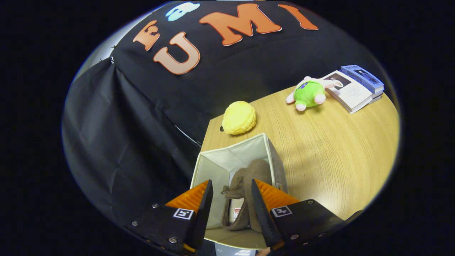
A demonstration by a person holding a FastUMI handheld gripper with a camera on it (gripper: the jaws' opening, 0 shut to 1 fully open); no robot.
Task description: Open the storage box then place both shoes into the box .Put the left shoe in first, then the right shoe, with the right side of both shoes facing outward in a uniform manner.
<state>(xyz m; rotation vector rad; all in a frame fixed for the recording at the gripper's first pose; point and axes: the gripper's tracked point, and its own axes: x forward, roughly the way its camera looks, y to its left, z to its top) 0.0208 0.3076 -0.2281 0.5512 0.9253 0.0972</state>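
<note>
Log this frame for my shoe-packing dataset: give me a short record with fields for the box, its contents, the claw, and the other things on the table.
box: open pale fabric storage box at the edge of the light wooden table
contents: one brown suede shoe inside, toward the right wall
claw: above the box, fingers apart either side of the shoe, not pressing it
other items: yellow knobbly plush just beyond the box; green plush toy; stack of books farther off
</note>
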